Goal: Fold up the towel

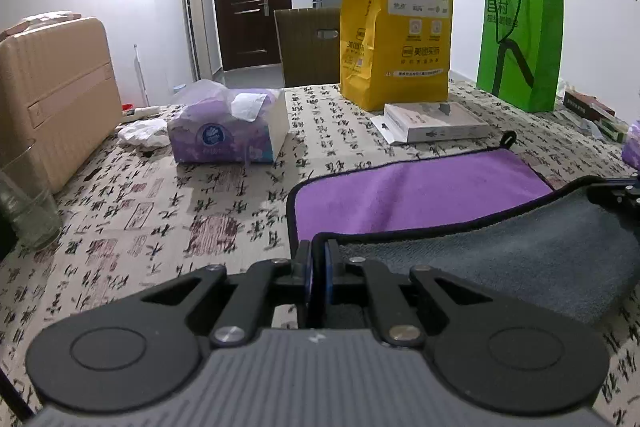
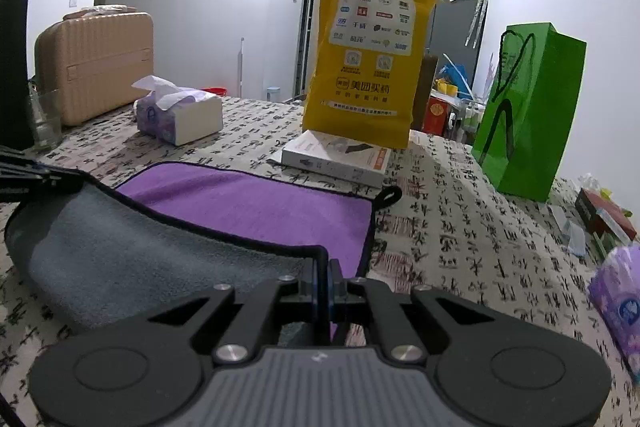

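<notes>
Both the left gripper (image 1: 318, 263) and right gripper (image 2: 324, 273) are clamping their fingers on the purple-and-grey black-edged microfibre towel (image 1: 420, 195); uneven carrying risks a skewed fold, or a corner slipping free.

The towel (image 1: 420, 191) (purple face, grey underside, black trim) lies half-folded, near edge lifted over.

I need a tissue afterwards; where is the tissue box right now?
The tissue box sits on the table's far left in both views, beside the beige suitcase, left of the yellow bag.
</notes>
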The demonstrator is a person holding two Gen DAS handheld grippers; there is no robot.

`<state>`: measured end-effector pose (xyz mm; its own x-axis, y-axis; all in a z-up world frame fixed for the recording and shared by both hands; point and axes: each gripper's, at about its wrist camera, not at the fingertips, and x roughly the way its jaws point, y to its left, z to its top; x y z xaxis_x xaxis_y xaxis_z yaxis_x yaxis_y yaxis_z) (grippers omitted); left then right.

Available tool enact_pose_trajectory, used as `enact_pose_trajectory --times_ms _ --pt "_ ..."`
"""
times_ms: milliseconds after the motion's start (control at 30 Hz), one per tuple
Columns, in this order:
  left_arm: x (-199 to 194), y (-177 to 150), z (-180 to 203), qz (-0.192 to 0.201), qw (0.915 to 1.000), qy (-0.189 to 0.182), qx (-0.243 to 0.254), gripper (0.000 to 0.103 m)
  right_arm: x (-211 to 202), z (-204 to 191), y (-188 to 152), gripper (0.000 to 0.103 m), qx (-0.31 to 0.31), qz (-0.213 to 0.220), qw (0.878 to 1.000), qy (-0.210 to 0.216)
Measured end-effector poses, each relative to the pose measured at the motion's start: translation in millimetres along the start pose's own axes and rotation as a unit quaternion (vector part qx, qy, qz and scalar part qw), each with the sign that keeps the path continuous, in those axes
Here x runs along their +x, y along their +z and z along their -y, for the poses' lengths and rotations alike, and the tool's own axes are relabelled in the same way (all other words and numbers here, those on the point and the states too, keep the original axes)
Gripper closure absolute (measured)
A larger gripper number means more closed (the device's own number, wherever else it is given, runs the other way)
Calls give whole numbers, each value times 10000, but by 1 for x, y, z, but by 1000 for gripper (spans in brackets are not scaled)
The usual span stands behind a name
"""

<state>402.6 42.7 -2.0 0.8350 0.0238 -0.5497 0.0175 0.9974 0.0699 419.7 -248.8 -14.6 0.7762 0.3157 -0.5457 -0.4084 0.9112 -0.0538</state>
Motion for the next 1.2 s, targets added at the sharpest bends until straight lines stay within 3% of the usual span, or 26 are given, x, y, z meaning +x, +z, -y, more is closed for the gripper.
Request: enact_pose_trajectory --times_ms 600,1200 --pt "69 41 -21 -388 9988 -168 -264 95 64 23 29 99 -71 11 9999 127" --pt "118 63 -27 -445 9986 -189 -199 96 113 45 46 99 155 -41 9996 230"
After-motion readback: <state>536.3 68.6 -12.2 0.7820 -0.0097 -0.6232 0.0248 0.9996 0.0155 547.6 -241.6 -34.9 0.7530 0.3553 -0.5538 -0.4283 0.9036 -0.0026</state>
